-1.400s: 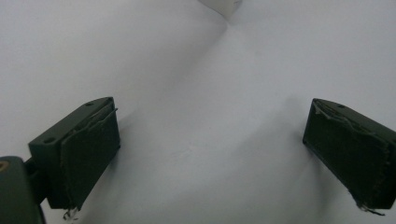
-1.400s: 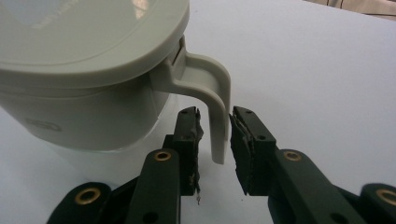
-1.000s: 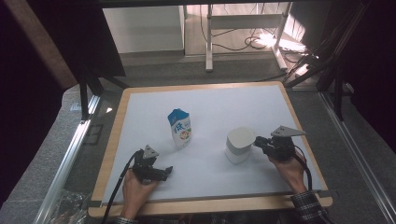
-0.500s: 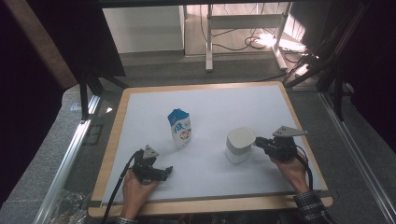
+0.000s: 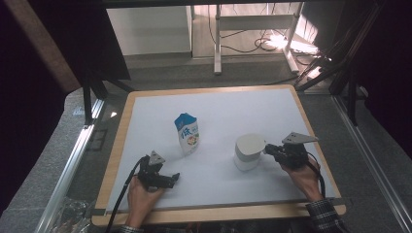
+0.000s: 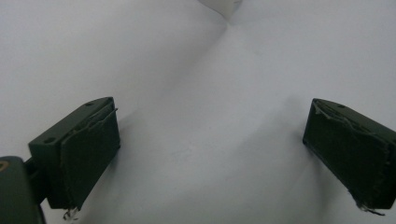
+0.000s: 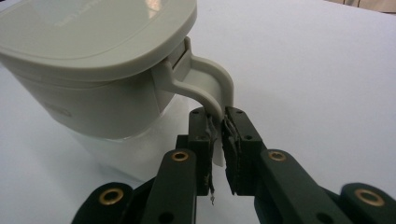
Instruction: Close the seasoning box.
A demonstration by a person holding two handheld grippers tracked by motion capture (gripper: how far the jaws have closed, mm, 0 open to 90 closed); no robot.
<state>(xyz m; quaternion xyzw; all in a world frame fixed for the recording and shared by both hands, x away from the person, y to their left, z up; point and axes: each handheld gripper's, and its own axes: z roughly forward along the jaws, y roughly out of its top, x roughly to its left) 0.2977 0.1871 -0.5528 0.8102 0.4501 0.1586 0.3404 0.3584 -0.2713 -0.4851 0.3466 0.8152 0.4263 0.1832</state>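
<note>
A pale grey lidded jug [image 5: 248,150] stands on the white table top [image 5: 228,107], right of centre. My right gripper [image 5: 268,150] reaches it from the right. In the right gripper view its jaws [image 7: 219,116] pinch the jug's handle [image 7: 212,88], pads pressed on it after closing a little further. The jug's body [image 7: 93,79] stands upright to the left. A blue and white milk carton [image 5: 187,133] stands upright in the middle. My left gripper [image 5: 172,178] rests low at the front left, open [image 6: 210,140] with nothing between its pads.
The table's wooden rim [image 5: 116,160] runs around the white top, with metal rails and a grey floor beyond. Cables and stand legs [image 5: 218,43] lie past the far edge. A corner of the carton [image 6: 224,3] shows at the top of the left gripper view.
</note>
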